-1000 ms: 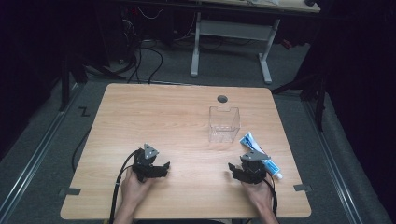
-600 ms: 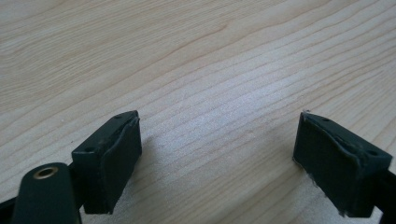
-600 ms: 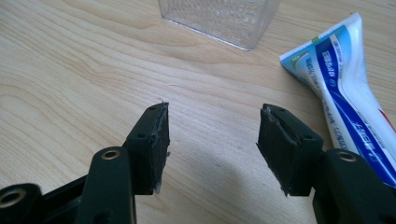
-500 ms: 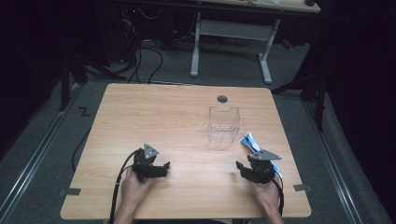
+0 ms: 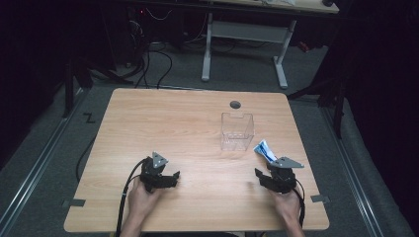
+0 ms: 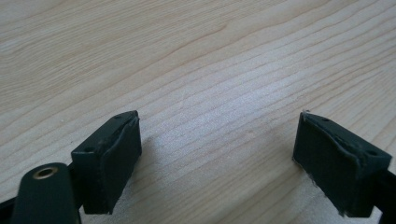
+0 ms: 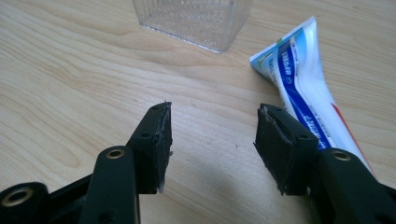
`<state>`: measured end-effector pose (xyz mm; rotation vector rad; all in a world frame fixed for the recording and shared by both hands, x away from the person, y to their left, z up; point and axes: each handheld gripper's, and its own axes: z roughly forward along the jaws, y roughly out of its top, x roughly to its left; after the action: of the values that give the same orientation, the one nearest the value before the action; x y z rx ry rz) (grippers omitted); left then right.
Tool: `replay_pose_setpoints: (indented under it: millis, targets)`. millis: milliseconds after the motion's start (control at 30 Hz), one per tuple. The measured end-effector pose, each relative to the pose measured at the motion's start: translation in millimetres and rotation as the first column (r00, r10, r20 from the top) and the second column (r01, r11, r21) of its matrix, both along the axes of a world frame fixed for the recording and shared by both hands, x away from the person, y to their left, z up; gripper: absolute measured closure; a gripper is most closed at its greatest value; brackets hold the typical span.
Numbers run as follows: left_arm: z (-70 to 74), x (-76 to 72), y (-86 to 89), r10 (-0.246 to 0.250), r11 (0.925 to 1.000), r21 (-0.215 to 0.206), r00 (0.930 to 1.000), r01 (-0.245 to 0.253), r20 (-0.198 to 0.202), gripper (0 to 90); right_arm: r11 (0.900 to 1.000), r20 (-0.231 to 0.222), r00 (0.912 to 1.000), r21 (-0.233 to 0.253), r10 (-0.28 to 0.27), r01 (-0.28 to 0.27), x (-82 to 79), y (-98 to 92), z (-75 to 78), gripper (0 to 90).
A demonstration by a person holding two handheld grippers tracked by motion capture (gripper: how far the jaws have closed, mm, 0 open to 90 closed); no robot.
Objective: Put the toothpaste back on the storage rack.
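- One toothpaste tube [image 5: 264, 150], white with blue print, lies flat on the tabletop [image 5: 163, 123], just right of the box [image 5: 237, 131] and near that box's front corner.
- One clear plastic box stands upright and apart from the tube; in the right claw's view only its lower wall [image 7: 191, 21] shows, cut off at the top edge.
- Two claws sit low over the tabletop, each held in a person's hand: the left claw [image 5: 165, 180] well to the left of the box, the right claw [image 5: 267, 178] in front of the box, just short of the tube.
- The right claw [image 7: 212, 142] gapes wide and holds nothing; its one jaw sits over the tube's [image 7: 303, 88] lower part and hides it, so the cap end cannot be made out.
- The left claw [image 6: 217, 158] is also spread wide and empty, with bare wood grain between its jaws.
- One round cable hole [image 5: 235, 104] marks the tabletop behind the box.
- The tabletop is light wood; beyond it lie a grey floor [image 5: 188, 69], trailing cables [image 5: 158, 69] and the white legs of a second desk [image 5: 247, 34], with the rest of the room dark.
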<state>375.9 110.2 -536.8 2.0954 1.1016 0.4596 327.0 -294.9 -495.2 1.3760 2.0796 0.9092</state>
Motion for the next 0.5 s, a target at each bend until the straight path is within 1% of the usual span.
replay_pose_setpoints:
  millis: [33, 100, 167, 400, 433, 500]
  targets:
    - [0.0, 0.0, 0.0, 0.000, 1.0000, 0.000, 1.0000, 0.000, 0.000, 15.5, 1.000, 0.006, 0.9999, 0.008, -0.008, 0.008, 0.5, -3.2, 2.2, 46.2]
    - [0.0, 0.0, 0.0, 0.000, 1.0000, 0.000, 1.0000, 0.000, 0.000, 15.5, 1.000, 0.010, 0.9999, 0.008, -0.010, 0.010, 0.9, -4.5, 3.1, 46.2]
    - [0.0, 0.0, 0.0, 0.000, 1.0000, 0.000, 1.0000, 0.000, 0.000, 15.5, 1.000, 0.019, 0.9996, 0.009, -0.020, 0.020, 2.0, -9.8, 6.8, 46.4]
    - [0.0, 0.0, 0.1, -0.001, 1.0000, 0.000, 1.0000, 0.001, 0.000, 15.5, 0.999, 0.025, 0.9987, 0.014, -0.044, 0.044, 6.5, -20.4, 13.5, 46.8]
    - [0.0, 0.0, 0.1, -0.001, 1.0000, 0.000, 1.0000, 0.001, 0.000, 15.5, 0.999, 0.026, 0.9988, 0.008, -0.042, 0.042, 7.6, -21.8, 14.1, 46.8]
    - [0.0, 0.0, 0.1, -0.001, 1.0000, 0.000, 1.0000, 0.001, 0.000, 15.5, 0.999, 0.024, 0.9986, 0.009, -0.048, 0.047, 8.4, -22.5, 14.7, 46.8]
